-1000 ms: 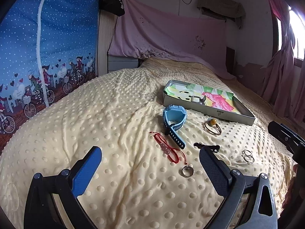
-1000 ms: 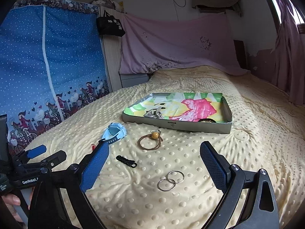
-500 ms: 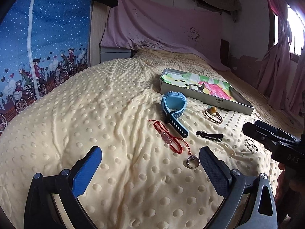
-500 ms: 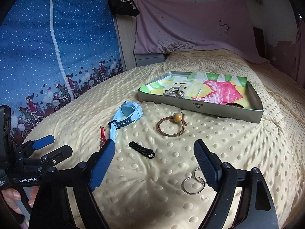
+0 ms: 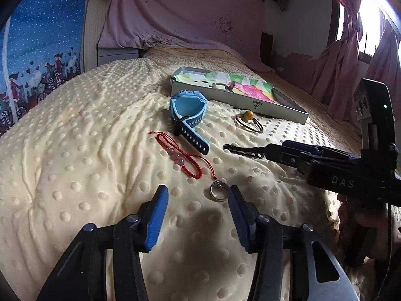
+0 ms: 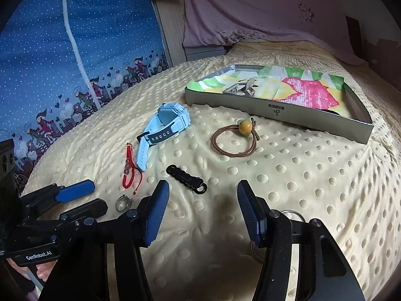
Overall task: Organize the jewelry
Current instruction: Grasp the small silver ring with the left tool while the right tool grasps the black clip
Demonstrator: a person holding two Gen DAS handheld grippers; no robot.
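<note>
Cream dotted blanket (image 5: pixel 87 155) spread over the whole bed, carrying everything else. Grey shallow tray (image 6: pixel 275 107) at the far right, lined with a bright green, yellow and pink sheet, a small metal piece (image 6: pixel 243 87) lying inside near its left end. Light blue watch (image 5: pixel 189 110) just near-left of the tray, strap trailing toward the near side. Brown cord loop with an amber bead (image 6: pixel 236 138) right of the watch, close to the tray's front wall. Red braided bracelet (image 5: pixel 183 156) left of the watch strap. Black clip (image 6: pixel 186 179) lying between bracelet and cord loop, nearer. Pair of thin metal rings (image 6: pixel 292 214) mostly hidden behind the right finger of the right gripper (image 6: pixel 201 210). Small silver ring (image 5: pixel 218 192) at the near end of the red bracelet, just beside the right finger of the left gripper (image 5: pixel 196 209) and not between the fingers.

Both pairs of jaws just been closing, now partly apart, with only blanket between them; gripping nothing.
</note>
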